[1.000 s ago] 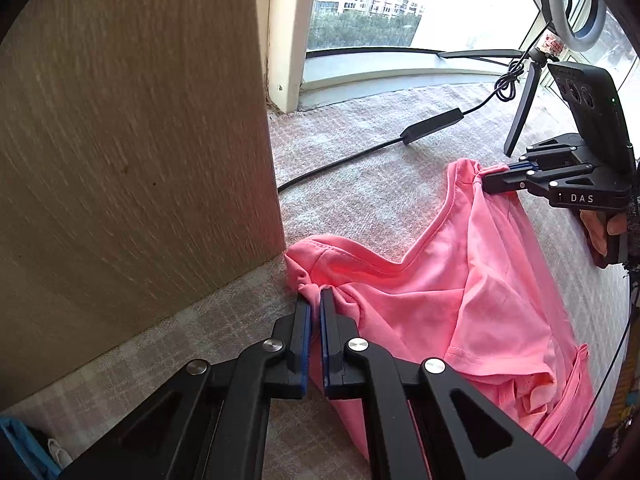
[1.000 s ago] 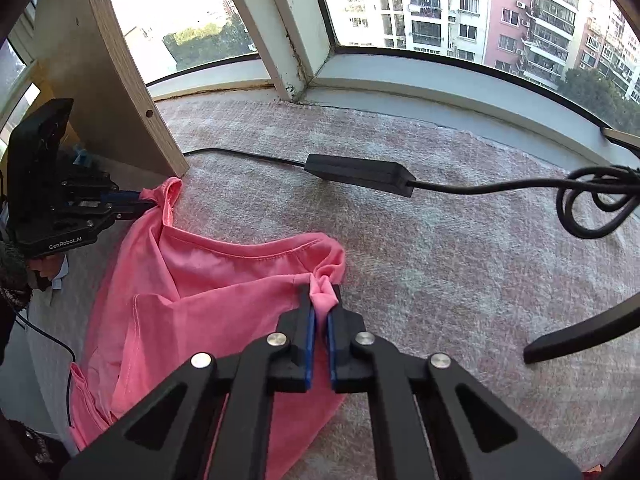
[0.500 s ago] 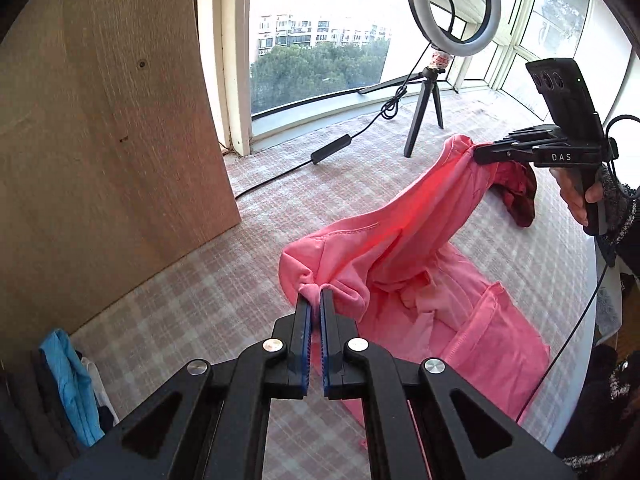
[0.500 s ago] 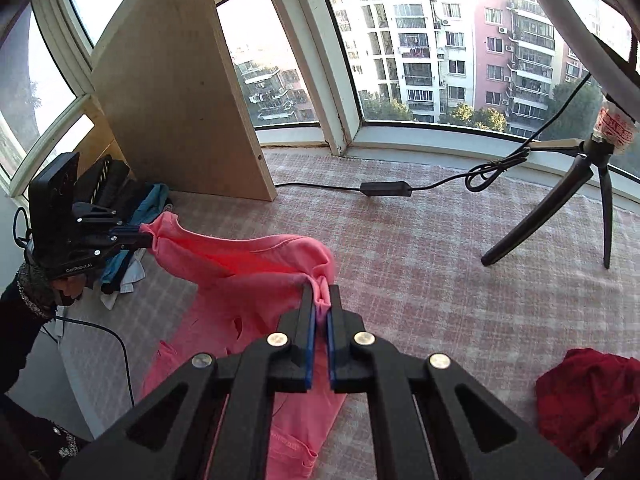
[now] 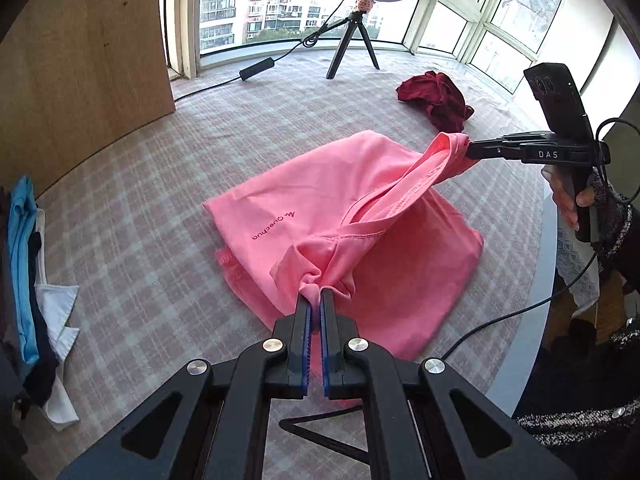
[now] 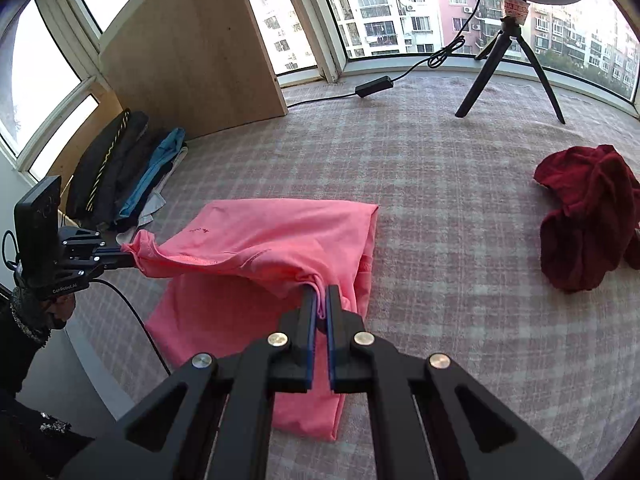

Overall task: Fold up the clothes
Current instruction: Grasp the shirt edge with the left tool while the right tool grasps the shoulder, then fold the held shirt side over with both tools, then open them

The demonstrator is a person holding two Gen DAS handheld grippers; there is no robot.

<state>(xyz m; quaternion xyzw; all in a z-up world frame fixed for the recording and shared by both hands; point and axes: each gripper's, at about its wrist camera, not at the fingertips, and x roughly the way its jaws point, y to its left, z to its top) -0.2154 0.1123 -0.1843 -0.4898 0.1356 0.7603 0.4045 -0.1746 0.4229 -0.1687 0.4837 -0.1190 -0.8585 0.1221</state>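
Pink shirt [image 5: 360, 208] dragged back from window (now folded over).

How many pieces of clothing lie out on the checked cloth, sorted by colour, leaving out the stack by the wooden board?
Pink: 1, the shirt held by both grippers, left and right.
Dark red: 1, the crumpled garment.
Total: 2

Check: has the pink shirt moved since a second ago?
Yes. The pink shirt has been pulled back from the wooden panel, toward the near table edge.
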